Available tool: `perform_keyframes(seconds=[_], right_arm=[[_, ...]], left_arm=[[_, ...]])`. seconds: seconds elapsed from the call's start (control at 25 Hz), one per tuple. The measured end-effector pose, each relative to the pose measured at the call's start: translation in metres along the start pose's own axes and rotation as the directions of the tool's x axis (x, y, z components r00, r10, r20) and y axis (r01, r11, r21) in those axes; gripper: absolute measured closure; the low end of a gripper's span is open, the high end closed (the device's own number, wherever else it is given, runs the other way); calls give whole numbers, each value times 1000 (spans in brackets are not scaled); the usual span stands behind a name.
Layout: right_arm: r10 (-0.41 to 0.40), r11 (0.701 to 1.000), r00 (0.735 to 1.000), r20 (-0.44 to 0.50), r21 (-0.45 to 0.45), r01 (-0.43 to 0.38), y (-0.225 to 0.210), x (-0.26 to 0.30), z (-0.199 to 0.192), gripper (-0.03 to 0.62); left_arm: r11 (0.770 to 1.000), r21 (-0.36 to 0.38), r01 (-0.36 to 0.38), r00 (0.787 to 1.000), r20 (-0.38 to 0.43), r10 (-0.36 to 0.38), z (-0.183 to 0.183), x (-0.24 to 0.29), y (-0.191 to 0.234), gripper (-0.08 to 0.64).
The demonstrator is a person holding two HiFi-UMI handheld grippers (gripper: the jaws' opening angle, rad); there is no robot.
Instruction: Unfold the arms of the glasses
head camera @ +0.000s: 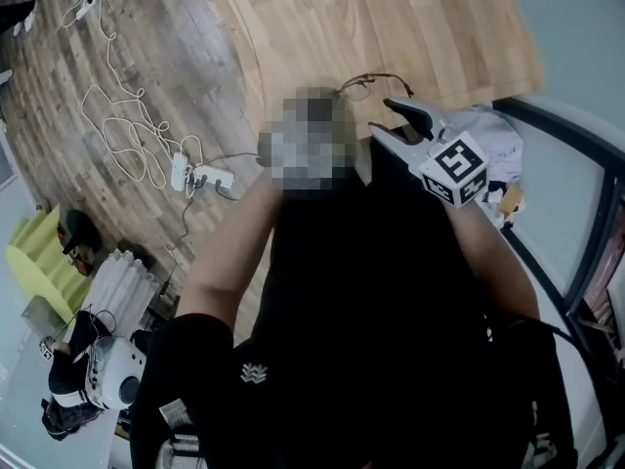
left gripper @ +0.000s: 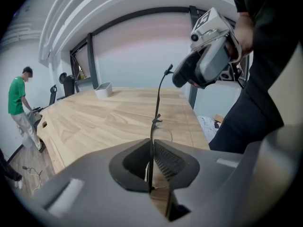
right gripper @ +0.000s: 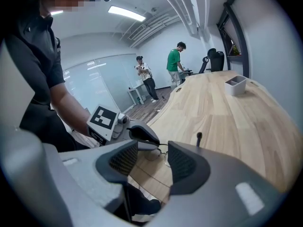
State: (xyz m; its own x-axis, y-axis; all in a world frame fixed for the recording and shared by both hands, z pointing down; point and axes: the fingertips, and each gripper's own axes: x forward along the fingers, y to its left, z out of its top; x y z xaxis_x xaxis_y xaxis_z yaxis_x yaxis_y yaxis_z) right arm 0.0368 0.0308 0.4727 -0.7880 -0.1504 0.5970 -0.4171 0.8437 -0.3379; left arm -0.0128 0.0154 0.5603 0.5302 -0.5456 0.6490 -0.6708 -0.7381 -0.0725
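1. Far left in head view: white cables point(head camera: 122, 125) loop over the dark wood-plank floor point(head camera: 59, 96), w/ a white power strip point(head camera: 210, 177) at their near end
2. Left gripper point(left gripper: 151, 148), grey body w/ black ribbed pads: jaws pinched almost together on the thin dark-wire glasses point(left gripper: 155, 121). Only the wire frame sits betw. the pads
3. Glasses are held over the near edge of the long light wooden table point(left gripper: 109, 117). One thin arm sticks up & away from the left jaws, its curved tip up near the right gripper. A clear lens shows just past the jaw tips. Can't tell if the frame touches the tabletop
4. Right gripper point(right gripper: 152, 150), same grey build w/ a marker cube: jaws wide apart, gripping nothing. It points at the left gripper's tips & the glasses, near but not on them. In its own view the raised arm tip stands just beyond its right pad, outside the gap
5. Further along the table: small white open box point(right gripper: 235, 85). Person in green shirt point(right gripper: 174, 60) stands at the far end
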Motion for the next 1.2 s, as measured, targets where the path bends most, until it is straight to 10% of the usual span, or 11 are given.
perform_keyframes(seconds=[0.48, 1.2], right_arm=[[-64, 997, 994, -89, -35, 62, -16, 27, 13, 396], [110, 989, 988, -107, -91, -120, 47, 41, 33, 383]], left_arm=[[999, -27, -30, 979, 202, 35, 11, -35, 8, 529], [996, -23, -87, 975, 205, 90, 8, -51, 6, 527]])
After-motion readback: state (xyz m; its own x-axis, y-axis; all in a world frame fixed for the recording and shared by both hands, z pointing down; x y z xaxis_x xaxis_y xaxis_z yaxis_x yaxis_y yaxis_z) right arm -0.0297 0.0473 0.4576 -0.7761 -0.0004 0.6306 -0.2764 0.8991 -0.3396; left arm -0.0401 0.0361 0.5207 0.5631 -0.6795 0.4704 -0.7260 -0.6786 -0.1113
